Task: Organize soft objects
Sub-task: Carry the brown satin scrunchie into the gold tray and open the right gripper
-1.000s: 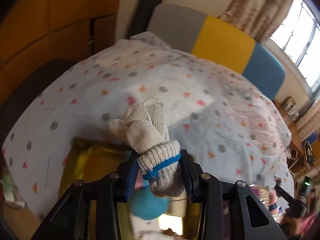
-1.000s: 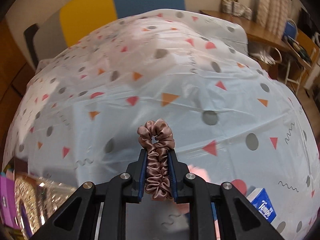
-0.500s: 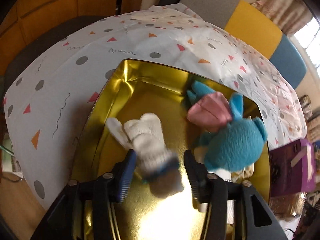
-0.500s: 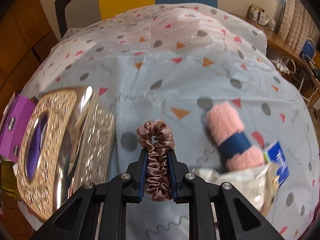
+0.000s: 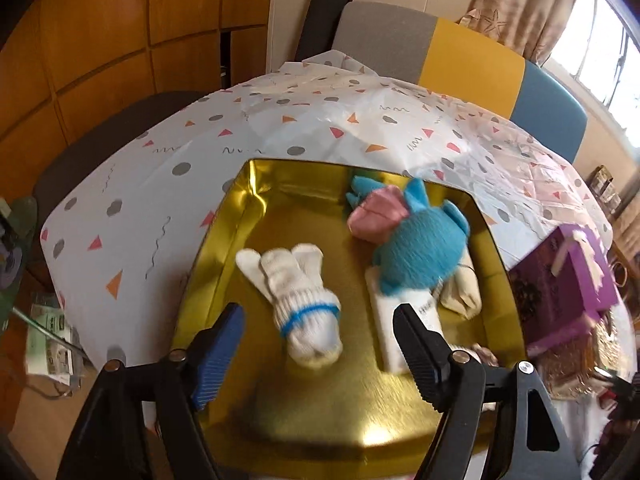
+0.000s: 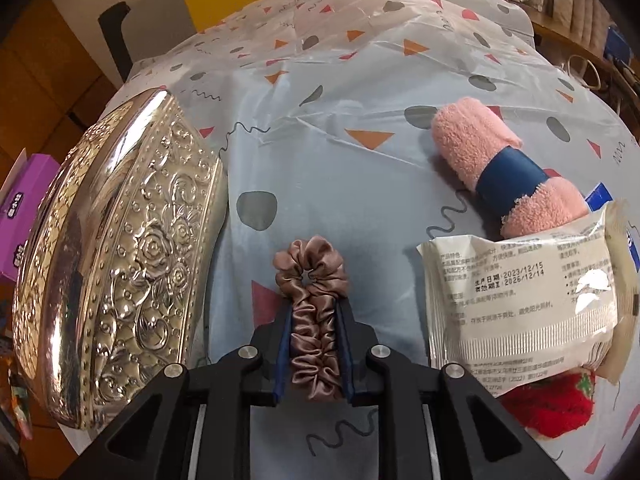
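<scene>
In the left wrist view a white knit glove [image 5: 298,298] with a blue cuff stripe lies in the gold tin [image 5: 240,216], beside a blue plush toy [image 5: 424,248] with a pink part and a white packet [image 5: 404,332]. My left gripper [image 5: 320,340] is open above the glove, its jaws apart on either side. In the right wrist view my right gripper [image 6: 314,320] is shut on a brown satin scrunchie [image 6: 314,296], held over the tablecloth. A pink rolled towel [image 6: 500,168] with a navy band lies to the right.
An embossed silver tin lid [image 6: 120,260] lies left of the right gripper. A white wipes packet [image 6: 528,296] and a red fuzzy item [image 6: 556,408] lie at the right. A purple box [image 5: 568,284] stands right of the gold tin. A bench backrest [image 5: 460,56] is behind.
My left gripper moved over the gold tin, opened and let go of the glove, which now lies inside. My right gripper swung toward the silver lid and towel, still holding the scrunchie.
</scene>
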A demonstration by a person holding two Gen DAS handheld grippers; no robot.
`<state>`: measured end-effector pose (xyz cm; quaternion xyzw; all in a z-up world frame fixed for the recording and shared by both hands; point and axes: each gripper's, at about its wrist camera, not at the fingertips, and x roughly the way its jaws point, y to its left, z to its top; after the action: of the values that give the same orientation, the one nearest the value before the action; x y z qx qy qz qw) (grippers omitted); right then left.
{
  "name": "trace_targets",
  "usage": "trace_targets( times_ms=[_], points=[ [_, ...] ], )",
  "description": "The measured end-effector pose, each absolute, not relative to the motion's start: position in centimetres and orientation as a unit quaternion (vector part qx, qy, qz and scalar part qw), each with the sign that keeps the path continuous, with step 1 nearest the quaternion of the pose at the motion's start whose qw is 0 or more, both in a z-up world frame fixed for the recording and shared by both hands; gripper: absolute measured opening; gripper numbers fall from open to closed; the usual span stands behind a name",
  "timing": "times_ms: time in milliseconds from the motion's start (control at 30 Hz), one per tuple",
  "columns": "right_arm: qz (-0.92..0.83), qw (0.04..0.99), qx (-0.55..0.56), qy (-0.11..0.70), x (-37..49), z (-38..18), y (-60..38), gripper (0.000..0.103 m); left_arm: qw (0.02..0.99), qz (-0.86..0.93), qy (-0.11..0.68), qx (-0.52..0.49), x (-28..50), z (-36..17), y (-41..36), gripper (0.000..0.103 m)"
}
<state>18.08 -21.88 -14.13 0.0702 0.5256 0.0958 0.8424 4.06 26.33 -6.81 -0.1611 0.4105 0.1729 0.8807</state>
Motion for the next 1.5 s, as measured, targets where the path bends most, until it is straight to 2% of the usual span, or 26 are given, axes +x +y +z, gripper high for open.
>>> trace_targets(
  times_ms=[167, 300, 500, 600, 733, 867, 1033, 1267, 1367, 1500],
  points=[
    [0.103, 0.855, 0.022, 0.508, 16.9, -14.0, -20.6, 0.028, 0.883, 0.172, 0.404, -0.167, 2.2, -6.6, 24.8, 0.077],
    [0.091, 0.861, -0.019, 0.501, 16.4, -13.9, -19.7, 0.028, 0.890, 0.168, 0.396, -0.151, 0.9, -6.2, 23.7, 0.077],
    [0.082, 0.864, -0.013, 0.497, 16.4, -13.9, -19.7, 0.027, 0.903, 0.163, 0.382, -0.116, -0.4, -5.5, 22.3, 0.077],
    [0.069, 0.865, -0.010, 0.497, 16.5, -13.8, -19.9, 0.022, 0.908, 0.158, 0.375, -0.101, -0.8, -5.2, 21.9, 0.078],
    [0.027, 0.868, 0.016, 0.496, 16.3, -13.0, -21.4, 0.018, 0.914, 0.152, 0.366, -0.092, -1.3, -4.9, 21.6, 0.083],
    [-0.002, 0.885, 0.056, 0.463, 15.8, -10.2, -23.0, 0.018, 0.914, 0.145, 0.369, -0.092, -1.4, -5.1, 21.6, 0.083],
    [0.021, 0.916, 0.073, 0.393, 13.9, -4.1, -22.5, 0.018, 0.910, 0.144, 0.374, -0.106, -1.3, -5.6, 22.1, 0.083],
    [0.174, 0.935, 0.036, 0.309, 9.7, 3.1, -14.4, 0.018, 0.903, 0.157, 0.375, -0.135, -1.5, -5.8, 24.2, 0.083],
    [0.259, 0.912, 0.011, 0.318, 8.7, 3.6, -9.3, 0.018, 0.900, 0.170, 0.371, -0.152, -2.1, -5.8, 25.5, 0.083],
    [0.343, 0.869, -0.029, 0.357, 7.9, 1.2, -1.7, 0.018, 0.898, 0.188, 0.367, -0.154, -2.7, -5.7, 26.7, 0.083]
  ],
)
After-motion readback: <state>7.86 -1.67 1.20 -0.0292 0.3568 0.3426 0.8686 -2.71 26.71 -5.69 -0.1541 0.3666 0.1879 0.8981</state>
